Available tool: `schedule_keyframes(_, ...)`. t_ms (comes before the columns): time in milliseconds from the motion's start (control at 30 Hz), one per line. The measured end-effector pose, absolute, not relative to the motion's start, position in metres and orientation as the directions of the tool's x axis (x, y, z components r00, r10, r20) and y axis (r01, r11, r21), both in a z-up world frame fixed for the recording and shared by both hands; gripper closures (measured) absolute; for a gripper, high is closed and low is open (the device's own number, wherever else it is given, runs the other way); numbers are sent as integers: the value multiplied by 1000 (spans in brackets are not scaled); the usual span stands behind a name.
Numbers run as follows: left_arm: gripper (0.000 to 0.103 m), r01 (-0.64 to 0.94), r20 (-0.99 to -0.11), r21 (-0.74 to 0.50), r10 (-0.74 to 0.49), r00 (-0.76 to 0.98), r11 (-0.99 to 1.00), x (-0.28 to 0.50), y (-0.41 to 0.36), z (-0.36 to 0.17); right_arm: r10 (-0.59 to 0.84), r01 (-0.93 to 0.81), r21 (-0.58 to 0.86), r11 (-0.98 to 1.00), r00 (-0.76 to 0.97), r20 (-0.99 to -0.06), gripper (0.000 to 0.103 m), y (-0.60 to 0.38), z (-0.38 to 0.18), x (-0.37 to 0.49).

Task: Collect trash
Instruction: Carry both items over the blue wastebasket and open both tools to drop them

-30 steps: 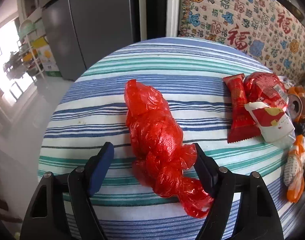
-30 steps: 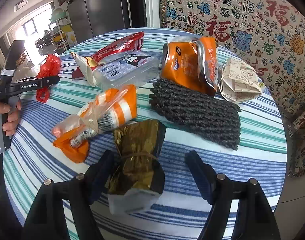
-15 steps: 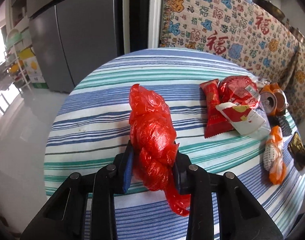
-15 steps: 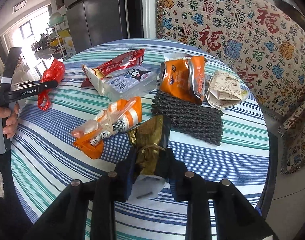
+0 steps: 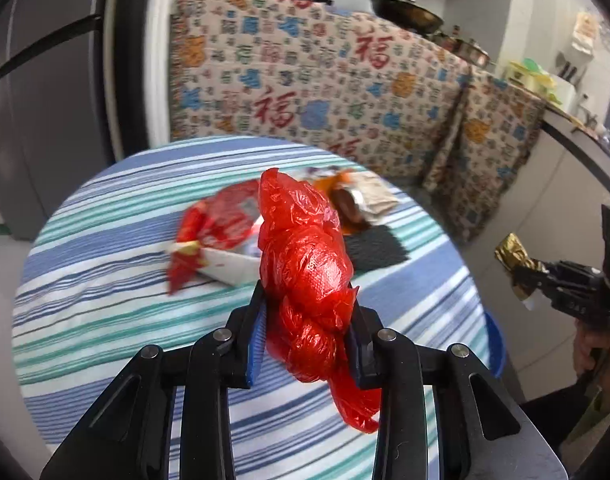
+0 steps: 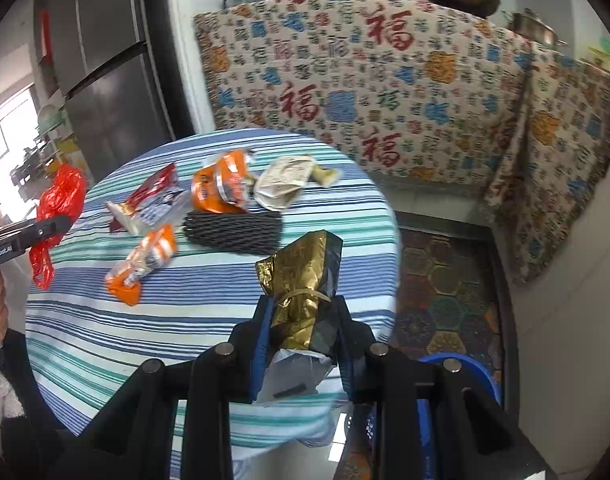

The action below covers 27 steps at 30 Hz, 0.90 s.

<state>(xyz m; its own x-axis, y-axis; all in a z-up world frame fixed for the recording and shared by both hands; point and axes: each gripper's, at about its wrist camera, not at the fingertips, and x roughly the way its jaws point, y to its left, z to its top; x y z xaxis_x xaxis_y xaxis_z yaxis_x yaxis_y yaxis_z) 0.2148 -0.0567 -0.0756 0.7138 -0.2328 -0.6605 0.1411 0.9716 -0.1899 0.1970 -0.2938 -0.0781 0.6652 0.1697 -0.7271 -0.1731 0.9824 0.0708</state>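
Lifted off striped cloth [image 5: 105, 304]: crinkly red bag [image 5: 305, 276], creased gold foil wrapper [image 6: 301, 284].

Crumpled red plastic bag [image 5: 305, 276] is pinched up off the table, tail dangling. Gold-and-black foil wrapper [image 6: 305, 292], tied with a rubber band, is also lifted, over the table's right edge. Orange wrappers [image 6: 145, 260], a crushed can [image 6: 221, 190] and black netting [image 6: 233, 230] lie mid-table.

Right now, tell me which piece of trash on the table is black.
The black mesh sleeve, lying flat mid-table below the crushed orange can. Everything else there is orange, red, white or beige.
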Motion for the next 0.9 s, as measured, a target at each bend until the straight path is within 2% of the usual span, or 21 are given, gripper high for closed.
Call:
schedule_keyframes(233,70,376,-668,-236,-431,607,896,229,-201,-79,2,70,69,995,688,-726,74,-400,-86,162)
schedule_keyframes(400,70,491,-683,-263,-520,512,830,233,-297,-96,-71,200,86,976,669,-740,74,-462,-108,147)
schedule_keyframes(600,69,562,-709,-250,-544,449,789,247,-379,-122,-87,296,147,944,652,-753,74,-517,-135,138)
schedule_keyframes(900,68,613,-748,-217,-533,395,760,272,-440,-161,-76,329,176,928,628,-775,73,-555,-158,151)
